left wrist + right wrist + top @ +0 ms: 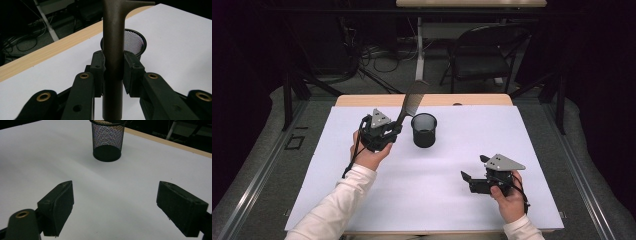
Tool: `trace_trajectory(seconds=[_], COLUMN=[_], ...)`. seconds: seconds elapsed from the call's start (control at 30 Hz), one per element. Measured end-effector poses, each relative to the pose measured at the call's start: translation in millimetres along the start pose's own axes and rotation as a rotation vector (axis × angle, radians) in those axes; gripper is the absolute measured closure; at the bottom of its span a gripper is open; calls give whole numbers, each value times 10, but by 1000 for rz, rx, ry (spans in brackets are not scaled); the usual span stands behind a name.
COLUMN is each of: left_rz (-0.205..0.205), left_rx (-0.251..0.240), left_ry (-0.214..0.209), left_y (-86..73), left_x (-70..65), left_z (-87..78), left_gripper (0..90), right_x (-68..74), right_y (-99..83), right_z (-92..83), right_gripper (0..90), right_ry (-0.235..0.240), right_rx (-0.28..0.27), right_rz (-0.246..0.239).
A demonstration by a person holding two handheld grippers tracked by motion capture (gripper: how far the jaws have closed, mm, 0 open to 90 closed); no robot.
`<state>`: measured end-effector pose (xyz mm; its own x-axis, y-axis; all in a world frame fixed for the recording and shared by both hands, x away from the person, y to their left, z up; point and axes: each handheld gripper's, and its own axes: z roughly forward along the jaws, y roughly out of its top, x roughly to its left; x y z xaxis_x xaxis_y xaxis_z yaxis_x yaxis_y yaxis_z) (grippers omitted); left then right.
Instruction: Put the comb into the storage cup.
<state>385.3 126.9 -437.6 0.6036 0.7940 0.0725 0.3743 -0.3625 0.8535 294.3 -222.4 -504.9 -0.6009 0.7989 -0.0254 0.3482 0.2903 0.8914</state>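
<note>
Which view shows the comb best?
The high view: the whole comb shows, handle clamped in the left claw, teeth end raised beside the mesh cup. The left gripper view gives a close look at its handle between the pads.

High view overhead, 2 low tongs views, all sharing mesh cup [424, 130]
</note>
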Motion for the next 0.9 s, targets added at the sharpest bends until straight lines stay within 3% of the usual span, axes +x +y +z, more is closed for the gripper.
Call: trace_trajectory(seconds=[0.33, 0.53, 0.9], left_rz=[3, 8, 1], left_rx=[-6, -13, -28], left_ry=[2, 4, 1], left_y=[1, 4, 8], left_x=[-19, -36, -43], left_z=[1, 3, 1], left_gripper=[727, 727, 727], right_x=[-1, -45, -87], right_y=[97, 158, 345], right_z=[55, 83, 158], right_gripper=[144, 144, 142], right_ry=[14, 35, 40], right_rx=[5, 7, 11], right_rz=[-11, 25, 37])
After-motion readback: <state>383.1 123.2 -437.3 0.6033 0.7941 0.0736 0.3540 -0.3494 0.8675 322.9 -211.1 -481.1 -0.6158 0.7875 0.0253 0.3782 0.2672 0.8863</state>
